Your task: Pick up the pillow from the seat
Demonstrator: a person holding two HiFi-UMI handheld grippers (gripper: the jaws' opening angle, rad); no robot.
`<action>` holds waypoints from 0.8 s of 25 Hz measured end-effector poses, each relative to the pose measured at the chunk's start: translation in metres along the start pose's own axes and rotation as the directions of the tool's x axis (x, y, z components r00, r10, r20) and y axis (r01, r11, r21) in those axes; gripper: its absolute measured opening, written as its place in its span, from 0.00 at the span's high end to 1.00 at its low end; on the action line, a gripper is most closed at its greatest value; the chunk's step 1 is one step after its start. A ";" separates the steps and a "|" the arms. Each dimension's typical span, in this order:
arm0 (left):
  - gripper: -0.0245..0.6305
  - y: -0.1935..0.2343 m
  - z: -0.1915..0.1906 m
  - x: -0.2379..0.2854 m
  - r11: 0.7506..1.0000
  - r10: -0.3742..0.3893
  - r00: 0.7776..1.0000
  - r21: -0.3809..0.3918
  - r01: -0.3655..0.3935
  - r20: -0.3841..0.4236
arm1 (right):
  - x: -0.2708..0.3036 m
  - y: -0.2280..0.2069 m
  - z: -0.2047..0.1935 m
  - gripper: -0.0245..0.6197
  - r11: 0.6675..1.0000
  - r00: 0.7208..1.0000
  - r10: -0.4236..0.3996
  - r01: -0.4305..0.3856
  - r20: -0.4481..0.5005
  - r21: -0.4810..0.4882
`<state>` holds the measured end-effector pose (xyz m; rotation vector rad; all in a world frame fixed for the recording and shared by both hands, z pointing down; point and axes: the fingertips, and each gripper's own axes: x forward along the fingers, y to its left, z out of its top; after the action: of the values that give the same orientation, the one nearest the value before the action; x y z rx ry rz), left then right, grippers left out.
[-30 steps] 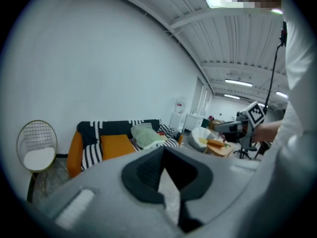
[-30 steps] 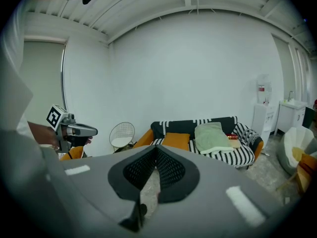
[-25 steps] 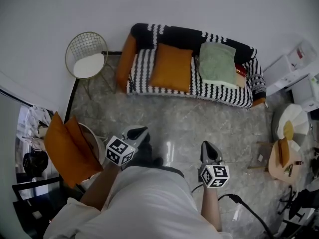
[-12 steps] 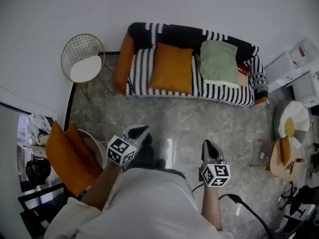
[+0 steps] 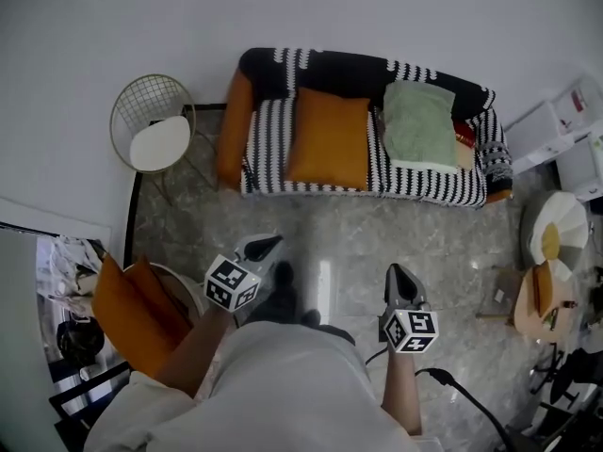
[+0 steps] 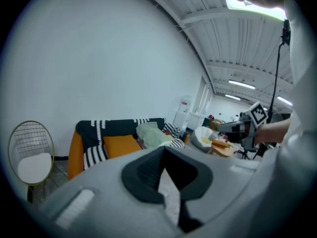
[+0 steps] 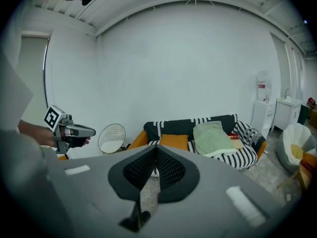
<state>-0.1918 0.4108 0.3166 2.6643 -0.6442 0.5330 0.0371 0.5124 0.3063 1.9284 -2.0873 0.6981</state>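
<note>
On the left half of the striped sofa (image 5: pixel 433 182) seat, the orange pillow (image 5: pixel 327 139) is being supported, its top edge set against the black backrest. To its left it is being flanked by the orange armrest (image 5: pixel 234 130), just beside it. To its right it is being neighboured by a pale green pillow (image 5: pixel 419 125), with a strip of striped seat showing between the two. A small red item (image 5: pixel 464 135) is being half covered at the green pillow's far side.

The orange pillow's longer side is being run from the backrest toward the seat's front edge, with its broad face turned up and outward. How steeply it is leaning cannot be told.

Left of the sofa, a round gold wire chair (image 5: pixel 155 125) is being stood against the wall. A stretch of grey marbled floor (image 5: pixel 377 234) is being left between the sofa and both grippers, which are well apart from the pillow.

The left gripper (image 5: pixel 268 246) and the right gripper (image 5: pixel 398 276) are being held level with each other and pointed toward the sofa. Each pair of jaws is being pressed together on nothing.

Two more orange cushions (image 5: pixel 132 299) are being propped on a seat at the lower left.
</note>
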 end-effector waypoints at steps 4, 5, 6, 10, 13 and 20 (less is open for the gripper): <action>0.96 0.031 0.012 0.008 1.000 -0.011 1.000 -0.002 0.011 0.000 | 0.028 0.008 0.013 0.95 1.000 1.000 -0.010 0.010 -0.010 -0.010; 0.96 0.038 0.014 0.009 1.000 -0.015 1.000 -0.003 0.015 0.001 | 0.033 0.010 0.016 0.95 1.000 1.000 -0.015 0.014 -0.012 -0.012; 0.96 0.045 0.016 0.010 1.000 -0.019 1.000 -0.003 0.019 0.001 | 0.038 0.012 0.018 0.95 1.000 1.000 -0.020 0.020 -0.014 -0.014; 0.96 0.067 0.025 0.015 0.999 -0.041 0.999 0.007 0.041 0.005 | 0.055 0.017 0.030 0.95 0.999 0.999 -0.044 0.043 -0.015 -0.024; 0.96 0.083 0.031 0.016 0.998 -0.056 0.998 0.017 0.056 0.006 | 0.064 0.021 0.038 0.95 0.998 0.998 -0.065 0.065 -0.012 -0.022; 0.96 0.113 0.038 0.010 0.997 -0.069 0.998 0.027 0.069 0.012 | 0.083 0.034 0.053 0.95 0.996 0.996 -0.090 0.090 -0.004 -0.027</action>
<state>-0.2292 0.2972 0.3152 2.7056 -0.5500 0.5095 0.0020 0.4147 0.2921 1.9903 -1.9825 0.6521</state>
